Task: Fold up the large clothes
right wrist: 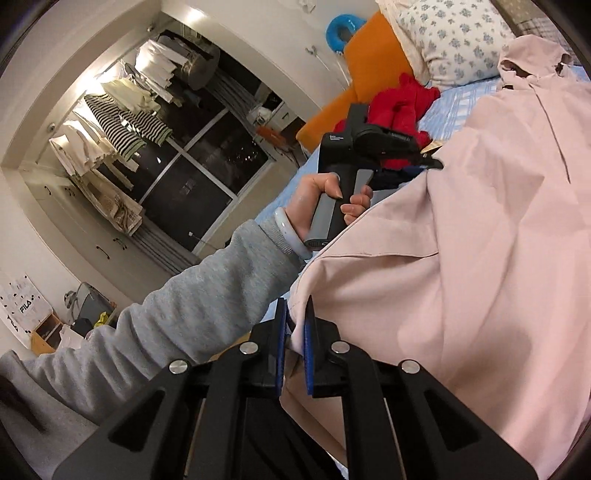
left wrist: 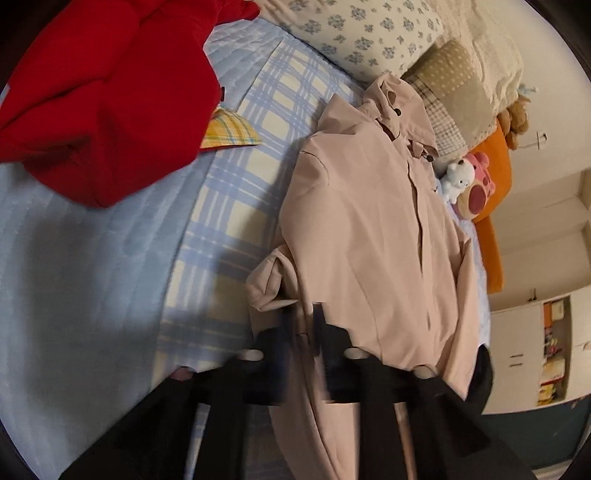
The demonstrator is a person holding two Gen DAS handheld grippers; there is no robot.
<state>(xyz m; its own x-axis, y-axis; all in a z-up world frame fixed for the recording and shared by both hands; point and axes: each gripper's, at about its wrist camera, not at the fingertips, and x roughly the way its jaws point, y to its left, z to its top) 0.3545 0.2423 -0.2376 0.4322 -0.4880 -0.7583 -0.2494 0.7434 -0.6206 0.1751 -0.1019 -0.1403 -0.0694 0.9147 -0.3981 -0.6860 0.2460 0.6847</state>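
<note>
Pink jacket (left wrist: pixel 369 229) hem is pinched in both the left tool (left wrist: pixel 306 332) and right tool (right wrist: pixel 293 343); slick fabric could slip out mid-fold over the bed (left wrist: pixel 92 258).

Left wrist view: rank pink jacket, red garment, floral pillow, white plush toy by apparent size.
1. pink jacket, closest to the lens, so inflated
2. red garment, cut off by the frame edge; close to the jacket, so the order is unsure
3. floral pillow, partly out of view
4. white plush toy
</note>
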